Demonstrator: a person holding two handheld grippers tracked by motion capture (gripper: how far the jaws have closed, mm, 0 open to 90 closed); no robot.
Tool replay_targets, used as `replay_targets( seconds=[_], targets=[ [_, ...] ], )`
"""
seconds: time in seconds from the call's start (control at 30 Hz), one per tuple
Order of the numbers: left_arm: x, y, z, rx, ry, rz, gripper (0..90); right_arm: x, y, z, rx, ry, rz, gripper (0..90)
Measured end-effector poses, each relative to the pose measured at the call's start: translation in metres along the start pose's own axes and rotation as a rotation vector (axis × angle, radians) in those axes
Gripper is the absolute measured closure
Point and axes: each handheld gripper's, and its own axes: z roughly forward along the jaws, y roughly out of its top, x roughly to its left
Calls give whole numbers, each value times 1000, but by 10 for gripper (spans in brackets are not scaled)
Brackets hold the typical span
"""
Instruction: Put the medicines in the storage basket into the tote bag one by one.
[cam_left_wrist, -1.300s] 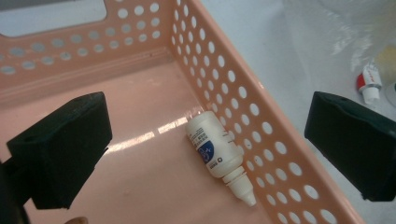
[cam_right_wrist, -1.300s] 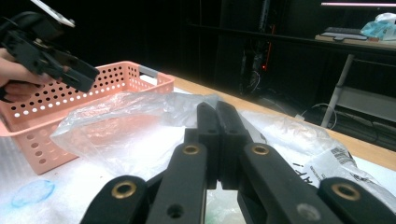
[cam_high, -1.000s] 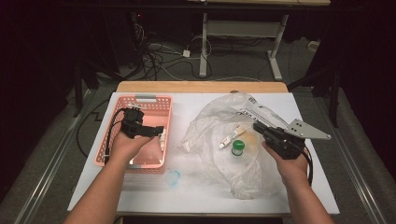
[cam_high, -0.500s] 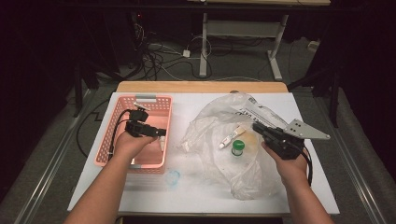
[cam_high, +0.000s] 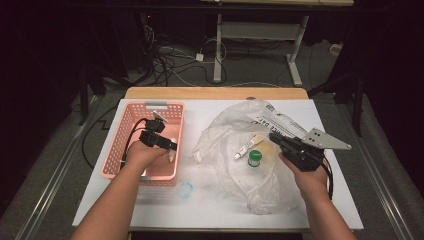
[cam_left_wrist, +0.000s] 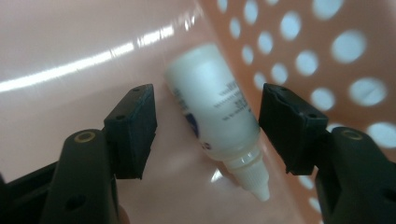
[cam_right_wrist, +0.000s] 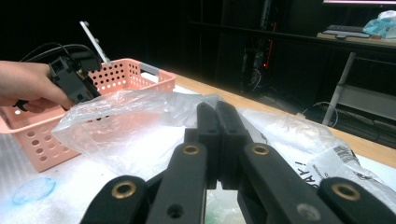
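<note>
A small white dropper bottle (cam_left_wrist: 215, 112) lies on the floor of the pink perforated basket (cam_high: 116, 150), close to its right wall. My left gripper (cam_left_wrist: 208, 105) reaches down into the basket (cam_left_wrist: 327, 42) with one jaw on each side of the bottle. The jaws have just been closing, but a gap still shows between each pad and the bottle, so the gripper is open. In the high view the left gripper (cam_high: 167, 146) hangs over the bottle (cam_high: 172, 156). My right gripper (cam_high: 274, 136) rests on the clear plastic bag (cam_high: 225, 135), jaws pressed together (cam_right_wrist: 217, 116).
Inside the crumpled bag lie a green-capped little jar (cam_high: 255, 158) and a white tube (cam_high: 243, 149). A pale blue round lid (cam_high: 185, 190) sits on the white tabletop (cam_high: 200, 212) near the basket's front corner. Cables and desk legs stand beyond the table's far edge.
My left gripper has sunk deeper into the basket and shifted toward its right wall, and its jaws have narrowed around the white bottle. The right hand has kept still.
</note>
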Motion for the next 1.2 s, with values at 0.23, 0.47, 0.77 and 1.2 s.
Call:
replay_targets(
  seconds=[0.23,0.47,0.77,1.2],
  targets=[
    [-8,-1,2,53,83,42,495,-1,1,-2,-5,-6,7,900],
    [-10,-1,4,43,137,71,571,0,2,-2,-6,-2,-2,900],
    [-12,-3,-3,0,148,62,580,-1,2,-2,-7,-5,-1,900],
    [-26,-24,-43,-217,75,75,580,0,3,-3,-13,-3,-3,900]
  ],
)
